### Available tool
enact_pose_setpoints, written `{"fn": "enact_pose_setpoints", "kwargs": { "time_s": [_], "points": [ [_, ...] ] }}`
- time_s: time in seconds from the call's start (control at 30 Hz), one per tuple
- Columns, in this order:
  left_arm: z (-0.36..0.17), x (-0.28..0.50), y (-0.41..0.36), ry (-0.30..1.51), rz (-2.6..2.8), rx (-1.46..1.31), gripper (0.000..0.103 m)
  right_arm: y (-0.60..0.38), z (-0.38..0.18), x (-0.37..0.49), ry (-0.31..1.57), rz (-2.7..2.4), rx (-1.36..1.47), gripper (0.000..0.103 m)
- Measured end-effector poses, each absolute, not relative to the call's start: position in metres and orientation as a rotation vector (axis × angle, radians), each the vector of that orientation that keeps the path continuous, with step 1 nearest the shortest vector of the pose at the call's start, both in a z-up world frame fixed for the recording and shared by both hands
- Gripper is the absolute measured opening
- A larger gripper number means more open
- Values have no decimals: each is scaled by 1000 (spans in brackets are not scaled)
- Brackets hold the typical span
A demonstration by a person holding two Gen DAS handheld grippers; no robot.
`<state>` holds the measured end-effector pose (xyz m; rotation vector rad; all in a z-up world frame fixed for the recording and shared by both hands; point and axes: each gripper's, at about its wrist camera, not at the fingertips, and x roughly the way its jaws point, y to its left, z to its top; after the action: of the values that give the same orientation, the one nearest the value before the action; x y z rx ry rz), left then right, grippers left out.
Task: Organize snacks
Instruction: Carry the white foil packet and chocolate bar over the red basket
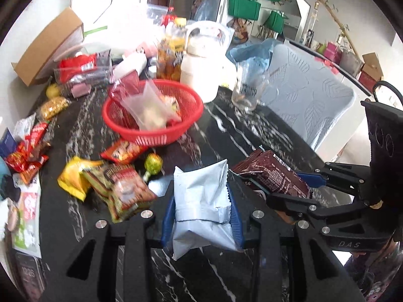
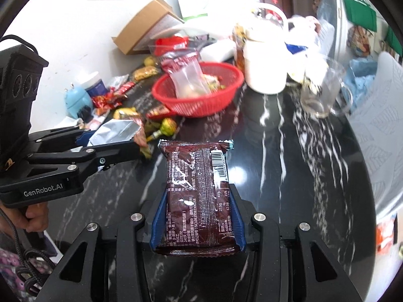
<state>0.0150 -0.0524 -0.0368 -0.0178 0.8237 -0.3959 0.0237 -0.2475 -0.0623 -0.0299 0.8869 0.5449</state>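
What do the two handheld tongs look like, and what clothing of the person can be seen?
Both tongs are black plastic frames with silver screws and blue pads on the fingers. The left tongs carry white lettering "GenRobot.AI" on the side and a black braided cable by the handle. The right tongs show "DAS" lettering on the side and a black cable loop on top. The person wears a dark garment with a purple flower pattern.

far clutter behind the red basket (image 1: 153, 115) blurs — labels unreadable.
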Motion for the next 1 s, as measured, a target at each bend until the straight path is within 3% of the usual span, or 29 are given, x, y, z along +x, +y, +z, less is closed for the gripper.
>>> {"fn": "enact_pose_setpoints", "kwargs": {
  "time_s": [0.63, 1.0],
  "points": [
    [36, 57, -30, 607, -365, -33, 37, -222, 11, 68, 712, 597, -76, 44],
    [49, 105, -18, 555, -340, -45, 37, -207, 26, 120, 669, 594, -76, 44]
  ]
}}
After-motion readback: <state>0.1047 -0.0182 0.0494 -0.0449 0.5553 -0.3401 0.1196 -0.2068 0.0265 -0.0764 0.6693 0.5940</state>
